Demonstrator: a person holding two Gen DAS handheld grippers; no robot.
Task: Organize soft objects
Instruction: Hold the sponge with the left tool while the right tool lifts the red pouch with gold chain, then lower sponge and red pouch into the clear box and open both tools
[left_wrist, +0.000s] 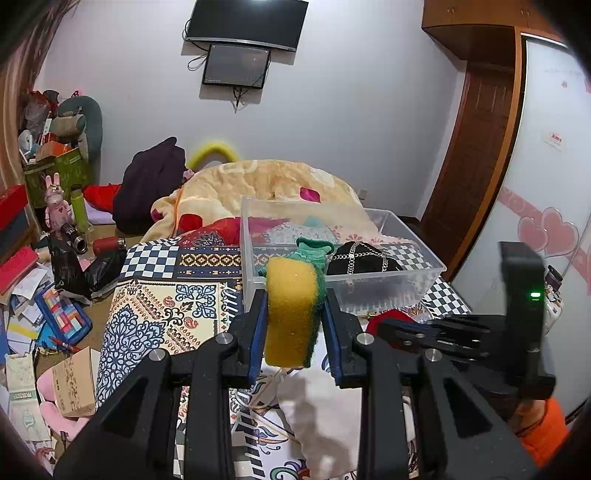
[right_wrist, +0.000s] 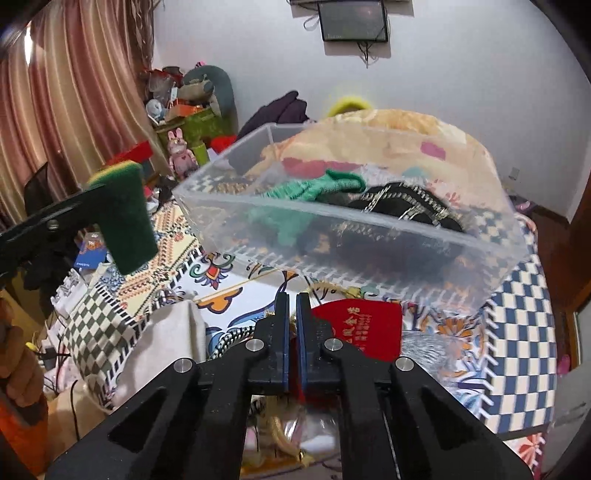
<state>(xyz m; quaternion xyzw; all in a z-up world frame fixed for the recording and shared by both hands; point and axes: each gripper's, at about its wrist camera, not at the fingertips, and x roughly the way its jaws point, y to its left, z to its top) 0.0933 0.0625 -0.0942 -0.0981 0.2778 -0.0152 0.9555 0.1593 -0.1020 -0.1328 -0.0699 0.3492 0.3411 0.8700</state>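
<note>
- Sponge (left_wrist: 293, 314) sits pinched between the fingers of my left gripper (left_wrist: 293, 321), yellow foam toward the camera and the green scouring face on its right side; it stands on end, long axis running up and down between the pads.
- The clear bin (left_wrist: 424, 258) lies straight ahead of that sponge and a little beyond it, so I judge the left hand is the one to make the drop: forward over the near wall, then release.
- Inside the bin I see a green knit sock (left_wrist: 314, 253) toward its left end and a black hat with a silver chain (left_wrist: 364, 258) to the right of the sock; from the right wrist view the bin's left end looks the freest place to drop.
- My right gripper (right_wrist: 293, 325) has its fingers pressed nearly together with only a thin slit between them, and I see nothing held there; it hovers in front of the bin's near wall, just above a red pouch (right_wrist: 364, 328) lying on the patterned bedspread (left_wrist: 166, 306).
- A white cloth (right_wrist: 173, 339) lies on the bedspread nearer to me than the bin, left of the red pouch; both look like soft things still to be gathered.
- The bin's near wall is what stands in the way: I think the sponge must clear its rim before I let go.
</note>
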